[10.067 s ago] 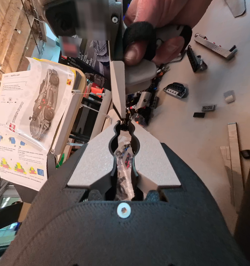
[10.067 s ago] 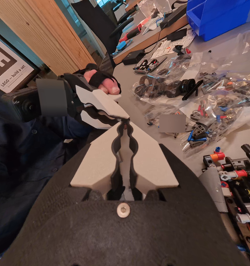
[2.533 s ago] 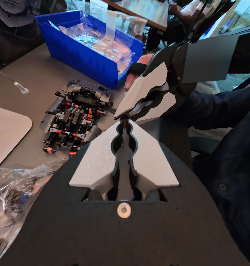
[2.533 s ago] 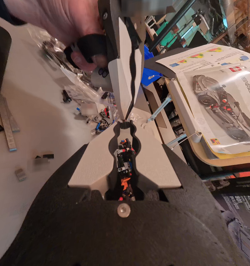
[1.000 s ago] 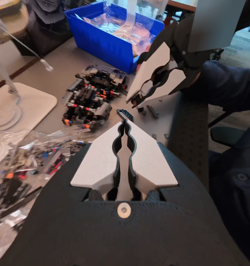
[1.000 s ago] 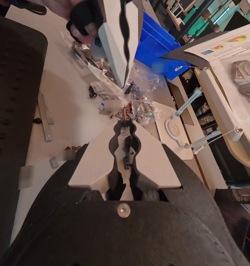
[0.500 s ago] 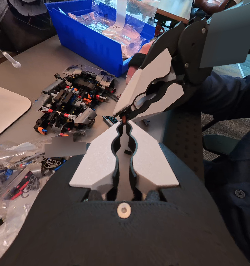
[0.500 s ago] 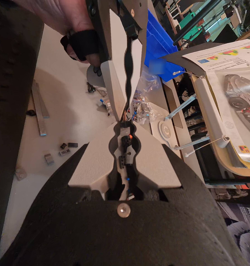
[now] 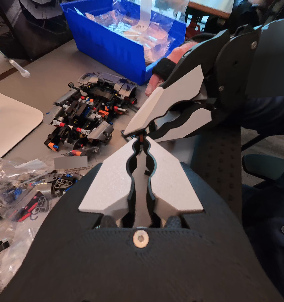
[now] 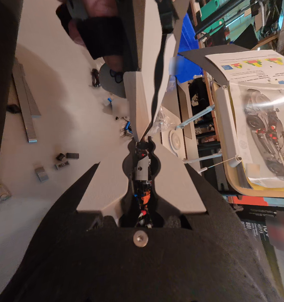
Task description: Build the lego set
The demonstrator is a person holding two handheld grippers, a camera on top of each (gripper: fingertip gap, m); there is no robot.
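My left gripper is shut on a small orange piece. My right gripper is shut on a small black piece. The two grippers meet tip to tip above the table edge, and the two pieces touch. The right gripper comes in from the upper right in the left wrist view. The left gripper comes down from the top in the right wrist view. The half-built dark lego car lies on the grey table beyond the tips. It also shows through the gap between the fingers in the right wrist view.
A blue bin with plastic bags stands behind the car. Clear bags of parts lie at the left. An instruction booklet on a stand is at the right. Loose small pieces and grey beams lie on the table. Left and right tips are no more than a few centimetres apart.
A second ago the two grippers were apart. They have come together tip to tip and now press their two small pieces against each other.
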